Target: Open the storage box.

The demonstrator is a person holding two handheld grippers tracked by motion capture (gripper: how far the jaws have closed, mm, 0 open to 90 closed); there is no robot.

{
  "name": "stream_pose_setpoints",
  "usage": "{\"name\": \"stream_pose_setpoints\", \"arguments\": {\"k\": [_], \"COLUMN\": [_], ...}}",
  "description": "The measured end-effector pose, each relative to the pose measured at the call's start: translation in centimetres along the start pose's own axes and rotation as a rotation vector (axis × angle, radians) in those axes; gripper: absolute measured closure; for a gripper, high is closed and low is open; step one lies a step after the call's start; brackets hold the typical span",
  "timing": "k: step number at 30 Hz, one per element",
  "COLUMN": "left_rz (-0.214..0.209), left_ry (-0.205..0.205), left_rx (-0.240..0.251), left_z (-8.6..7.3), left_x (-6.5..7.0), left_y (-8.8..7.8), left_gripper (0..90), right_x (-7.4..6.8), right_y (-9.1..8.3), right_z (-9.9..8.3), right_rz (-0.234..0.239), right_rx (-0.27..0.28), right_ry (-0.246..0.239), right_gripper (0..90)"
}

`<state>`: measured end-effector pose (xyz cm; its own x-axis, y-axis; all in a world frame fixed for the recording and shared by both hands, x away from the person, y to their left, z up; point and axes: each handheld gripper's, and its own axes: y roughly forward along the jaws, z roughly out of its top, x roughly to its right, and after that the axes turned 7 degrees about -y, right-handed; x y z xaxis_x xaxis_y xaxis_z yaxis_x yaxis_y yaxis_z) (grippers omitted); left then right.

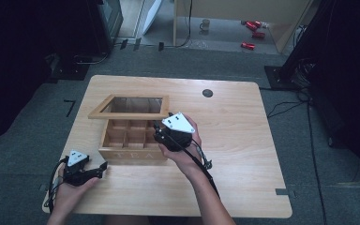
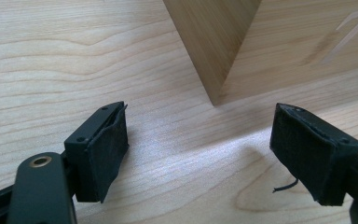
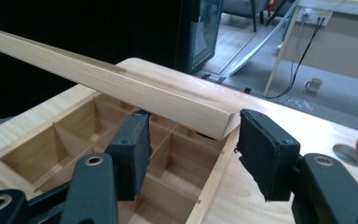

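A wooden tea box (image 1: 131, 154) marked TEA stands left of the table's middle, its several compartments (image 3: 74, 135) bare. Its glass-paned lid (image 1: 129, 114) is raised and tilted. My right gripper (image 1: 158, 133) is at the box's front right corner. In the right gripper view the gripper (image 3: 193, 149) has its jaws apart, and the lid's front rail (image 3: 158, 98) passes just over the left pad (image 3: 130, 154), its corner ending beside the right pad; no squeeze shows. My left gripper (image 1: 104, 168) lies on the table by the box's front left corner (image 2: 214, 46). This gripper (image 2: 198, 149) is open with nothing between its pads.
The light wooden table (image 1: 243, 164) has a black round grommet (image 1: 207, 93) at the back. On the floor beyond stand a mug (image 1: 205, 24) and red cans (image 1: 251, 45). Dark equipment lines both sides. Bare tabletop lies right of the box.
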<state>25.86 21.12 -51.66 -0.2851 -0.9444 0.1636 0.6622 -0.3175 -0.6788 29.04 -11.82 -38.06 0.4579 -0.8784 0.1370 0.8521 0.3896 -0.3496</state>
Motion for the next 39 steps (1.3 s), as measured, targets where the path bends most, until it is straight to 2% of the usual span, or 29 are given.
{"name": "stream_pose_setpoints", "arguments": {"k": [14,22,27,39], "left_rz": [-0.007,-0.015,-0.018,-0.028], "left_ry": [-0.007,-0.012,-0.016,-0.025], "left_rx": [0.0,0.001,0.002,0.004], "left_z": [0.0,0.0,0.0,0.1], "left_x": [-0.1,-0.2,-0.3,-0.4], "left_y": [0.0,-0.1,0.0,-0.1], "left_gripper": [19.8,19.8,19.8,19.8], "right_x": [1.2,2.4,3.1,4.2], "right_y": [1.1,2.6,3.6,5.5], "right_z": [2.4,3.2,3.4,4.0], "right_rz": [-0.019,0.004,0.002,0.049], "right_rx": [0.036,0.026,0.017,0.058], "right_ry": [-0.013,0.007,0.009,-0.041], "right_gripper": [43.6,42.4,42.4,42.0]}}
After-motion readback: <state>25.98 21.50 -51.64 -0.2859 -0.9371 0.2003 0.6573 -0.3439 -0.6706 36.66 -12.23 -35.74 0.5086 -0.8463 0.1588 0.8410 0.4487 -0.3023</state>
